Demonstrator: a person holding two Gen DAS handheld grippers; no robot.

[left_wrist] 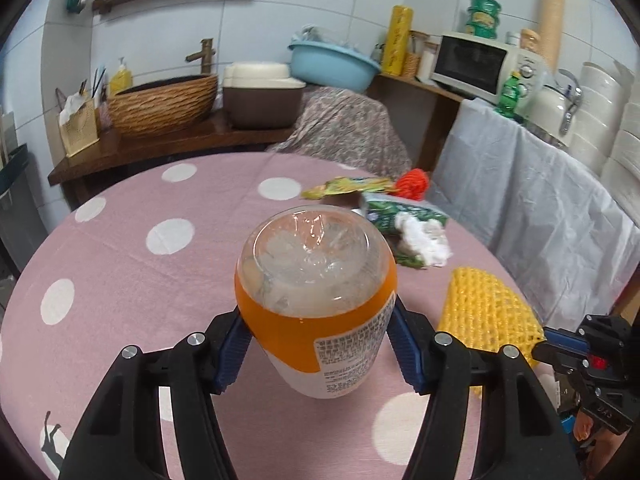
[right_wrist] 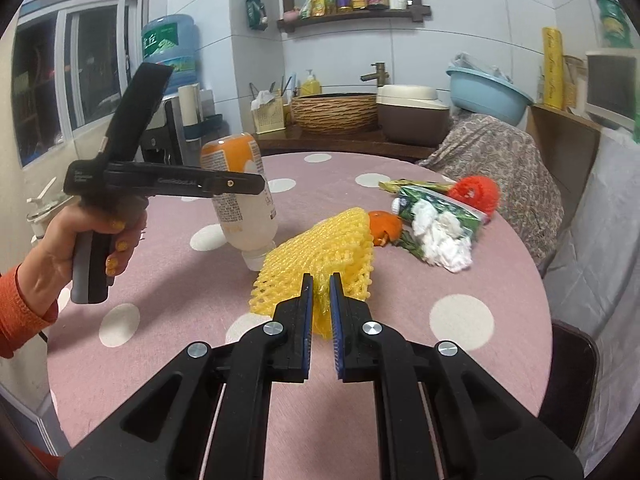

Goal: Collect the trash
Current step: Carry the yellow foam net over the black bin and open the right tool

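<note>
My left gripper is shut on an empty orange-labelled plastic bottle, holding it bottom-up with its cap end near the pink dotted tablecloth. The bottle also shows in the right wrist view. My right gripper is shut on the near edge of a yellow foam fruit net, which lies on the cloth and also shows in the left wrist view. Beyond lie a crumpled white tissue, a green wrapper, an orange peel, a red foam net and a yellow-green wrapper.
A chair draped in patterned cloth stands behind the table. A wooden counter holds a wicker basin, a brown pot and a blue basin. A grey cloth hangs at the right.
</note>
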